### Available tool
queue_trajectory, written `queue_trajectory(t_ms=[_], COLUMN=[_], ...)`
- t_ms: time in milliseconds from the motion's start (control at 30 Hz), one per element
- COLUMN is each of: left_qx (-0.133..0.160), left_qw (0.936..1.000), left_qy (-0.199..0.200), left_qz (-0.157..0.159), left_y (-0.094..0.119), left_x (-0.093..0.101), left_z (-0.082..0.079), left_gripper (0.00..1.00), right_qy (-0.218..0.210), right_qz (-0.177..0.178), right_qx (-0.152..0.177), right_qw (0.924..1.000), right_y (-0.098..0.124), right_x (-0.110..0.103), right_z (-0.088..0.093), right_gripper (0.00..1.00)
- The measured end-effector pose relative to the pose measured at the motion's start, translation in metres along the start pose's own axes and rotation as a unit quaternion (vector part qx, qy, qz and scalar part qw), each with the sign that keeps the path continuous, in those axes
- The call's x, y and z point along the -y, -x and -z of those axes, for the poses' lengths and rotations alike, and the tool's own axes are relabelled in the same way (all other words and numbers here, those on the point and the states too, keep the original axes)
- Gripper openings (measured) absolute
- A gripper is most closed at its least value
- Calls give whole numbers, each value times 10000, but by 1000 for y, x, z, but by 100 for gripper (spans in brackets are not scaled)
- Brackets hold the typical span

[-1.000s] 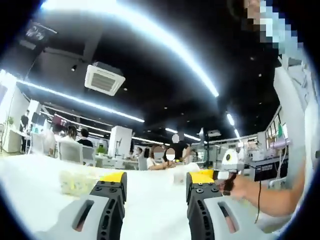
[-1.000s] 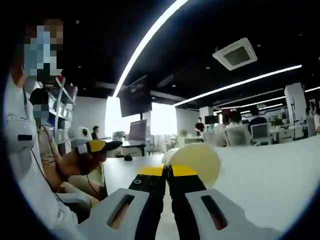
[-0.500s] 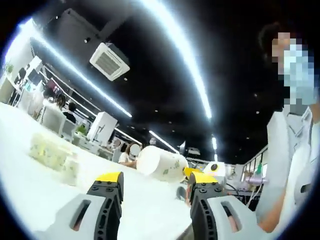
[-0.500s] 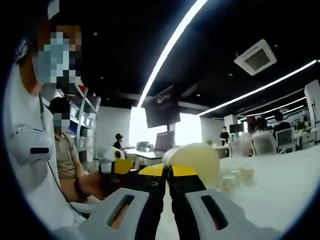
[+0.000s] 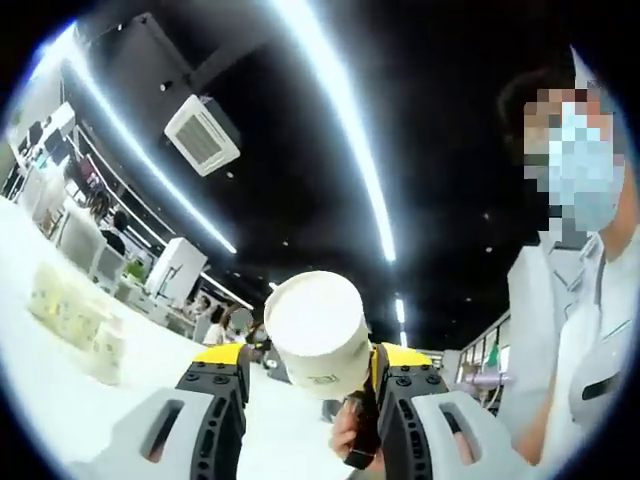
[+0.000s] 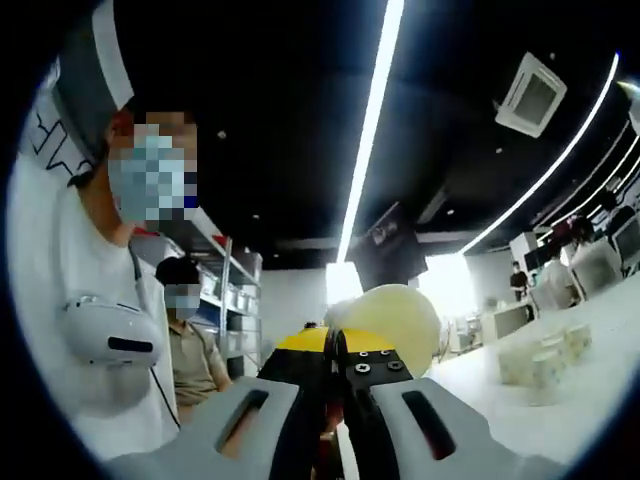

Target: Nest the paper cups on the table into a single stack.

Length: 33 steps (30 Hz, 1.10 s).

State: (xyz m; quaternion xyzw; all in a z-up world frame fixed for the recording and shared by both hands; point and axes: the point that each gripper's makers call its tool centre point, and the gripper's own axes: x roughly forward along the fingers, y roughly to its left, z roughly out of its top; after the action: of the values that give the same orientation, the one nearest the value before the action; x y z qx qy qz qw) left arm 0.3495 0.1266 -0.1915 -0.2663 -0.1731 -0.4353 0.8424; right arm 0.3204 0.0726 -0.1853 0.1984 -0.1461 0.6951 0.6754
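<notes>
Right gripper (image 6: 335,340): jaws pressed together, pinching rim of paper cup (image 6: 390,315), cup just beyond tips. Left gripper (image 5: 305,355): jaws wide apart, gripping nothing; same cup hangs between tips, base toward camera. More cups (image 5: 75,315) grouped on white surface (image 5: 60,390), well off left. Person's hand (image 5: 350,435) below cup.

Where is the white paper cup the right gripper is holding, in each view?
Left gripper view: white paper cup at lower centre, base toward the camera, between this view's jaws.
Right gripper view: same cup just above the right gripper, jaws closed on its rim.
Shared landmark: cluster of patterned cups on the white table.
</notes>
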Motion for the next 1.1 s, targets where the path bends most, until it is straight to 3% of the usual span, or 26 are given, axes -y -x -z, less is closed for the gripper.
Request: queue_trajectory(t_ms=[300, 433, 600, 767, 800, 867, 933, 1000, 1100], left_qx=[624, 795, 883, 782, 781, 846, 840, 608, 206], left_qw=[9971, 9958, 9956, 9967, 9967, 9962, 9961, 9966, 9930], left_qy=[222, 212, 25, -101, -147, -182, -260, -548, -1102], left_qz=[375, 393, 306, 195, 172, 125, 48, -121, -362], left_y=[3, 4, 5, 6, 7, 8, 10, 12, 15], left_x=[9, 8, 7, 3, 3, 1, -4, -12, -23], left_z=[-21, -27, -35, -38, -39, -47, -53, -52, -46], left_gripper=[48, 47, 44, 44, 43, 43, 43, 43, 43], right_qy=[-194, -442, -600, -563, -483, -392, -185, 240, 692], right_qz=[-271, -338, -400, -357, -327, -260, -127, 190, 546], right_qx=[171, 376, 436, 230, 133, -65, -562, -947, -1343], right_qw=[9993, 9977, 9964, 9975, 9982, 9989, 9982, 9950, 9870], right_y=[-10, -16, -21, -23, -23, -21, -13, -4, 7], right_x=[-10, -11, -14, -14, -13, -10, -6, 3, 15], right_z=[4, 11, 19, 30, 33, 39, 52, 61, 68], right_gripper=[3, 3, 3, 3, 9, 32, 35, 40, 60])
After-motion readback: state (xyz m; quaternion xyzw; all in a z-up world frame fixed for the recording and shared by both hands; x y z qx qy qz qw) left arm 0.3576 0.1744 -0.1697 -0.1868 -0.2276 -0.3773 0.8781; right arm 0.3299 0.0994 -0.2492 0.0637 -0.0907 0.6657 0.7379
